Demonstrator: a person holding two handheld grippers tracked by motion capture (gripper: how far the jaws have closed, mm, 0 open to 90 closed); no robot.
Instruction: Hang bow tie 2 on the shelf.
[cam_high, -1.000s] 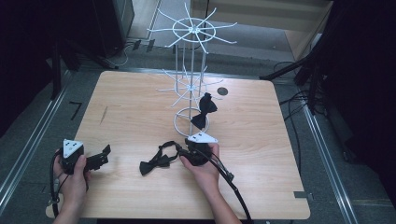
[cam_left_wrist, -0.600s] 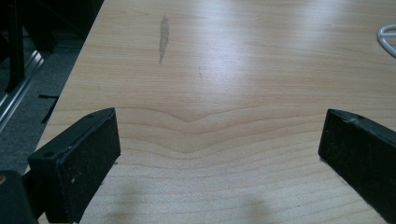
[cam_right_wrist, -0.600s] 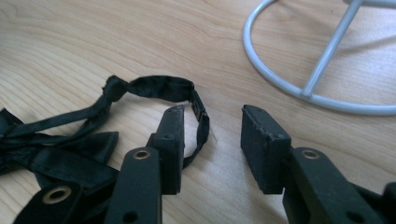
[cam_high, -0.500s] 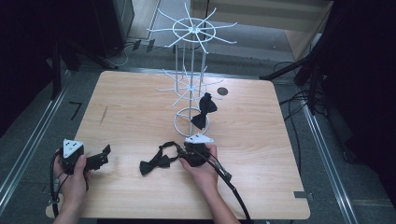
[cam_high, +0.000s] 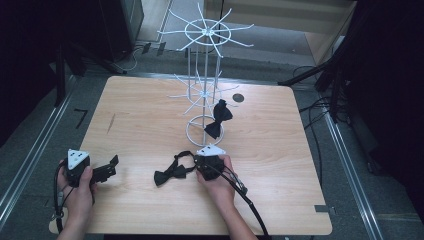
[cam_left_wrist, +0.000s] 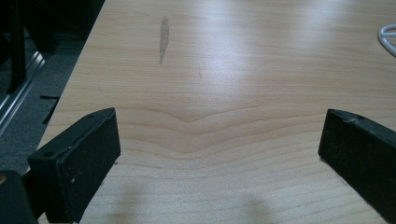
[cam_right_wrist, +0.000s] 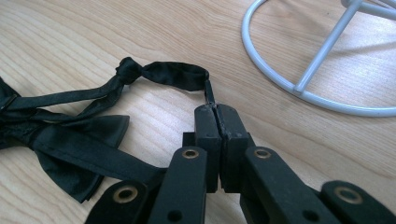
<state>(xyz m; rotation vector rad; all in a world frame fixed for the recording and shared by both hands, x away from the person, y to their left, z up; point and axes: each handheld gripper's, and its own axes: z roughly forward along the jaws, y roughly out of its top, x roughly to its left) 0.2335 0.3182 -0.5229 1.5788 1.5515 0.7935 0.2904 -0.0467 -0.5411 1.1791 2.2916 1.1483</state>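
One pale wooden table (cam_high: 150, 115) over grey floor (cam_high: 30, 145), dark surroundings.

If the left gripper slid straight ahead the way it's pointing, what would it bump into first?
Probably nothing soon: the left gripper faces bare table. The white rack base sits off to one side, likely missed, though depth is unclear.

Right gripper (cam_right_wrist: 215, 108) jaws were pressed together on the strap of a black bow tie (cam_right_wrist: 70, 140). Tie lay flat on wooden table (cam_right_wrist: 70, 42). White wire stand base ring (cam_right_wrist: 261, 70) stood near, apart from the tie.
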